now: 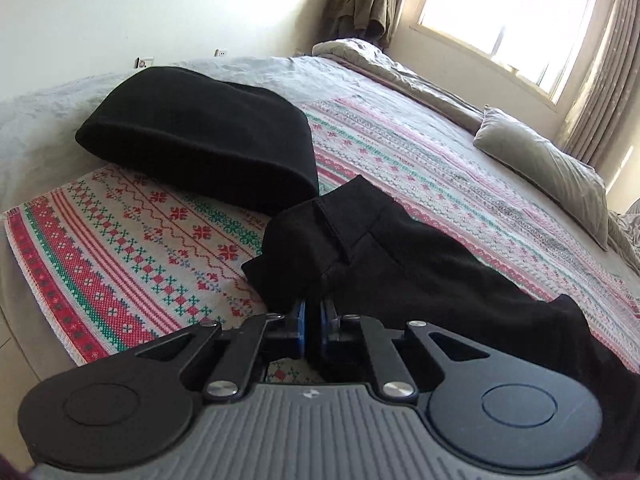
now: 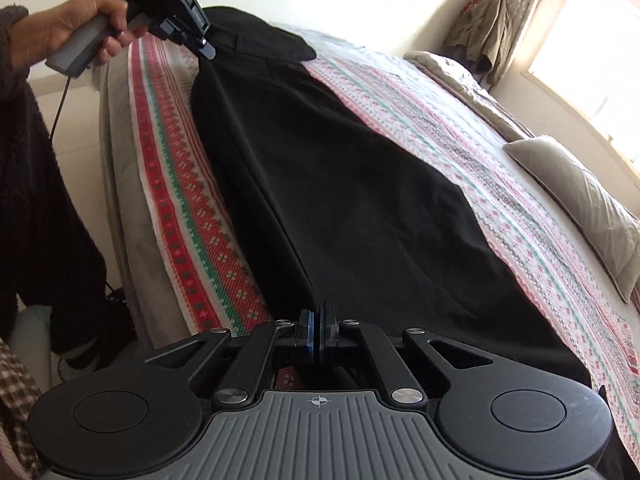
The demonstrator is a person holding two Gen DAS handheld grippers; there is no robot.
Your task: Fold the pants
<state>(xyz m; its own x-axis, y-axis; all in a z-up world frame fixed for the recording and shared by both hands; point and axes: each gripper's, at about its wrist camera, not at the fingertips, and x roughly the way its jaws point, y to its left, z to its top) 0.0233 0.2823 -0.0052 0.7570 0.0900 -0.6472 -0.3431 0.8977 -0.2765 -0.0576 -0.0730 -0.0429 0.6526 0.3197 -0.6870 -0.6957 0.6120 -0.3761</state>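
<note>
Black pants [image 2: 340, 184] lie lengthwise on the patterned blanket near the bed's left edge, stretched between both grippers. My left gripper [image 1: 313, 312] is shut on the bunched waistband end [image 1: 360, 256], its blue pads pinching the fabric. In the right wrist view a hand [image 2: 92, 20] holds that left gripper [image 2: 206, 50] at the pants' far end. At the near end my right gripper [image 2: 319, 320] is shut on the pants' edge, and the cloth runs straight up from its pads.
A folded black garment [image 1: 200, 136] rests on the blanket [image 1: 120, 240] beyond the left gripper. A grey pillow [image 2: 580, 200] and a rumpled duvet [image 1: 400, 68] lie toward the window side. The person's dark-clad legs [image 2: 48, 200] stand beside the bed's left edge.
</note>
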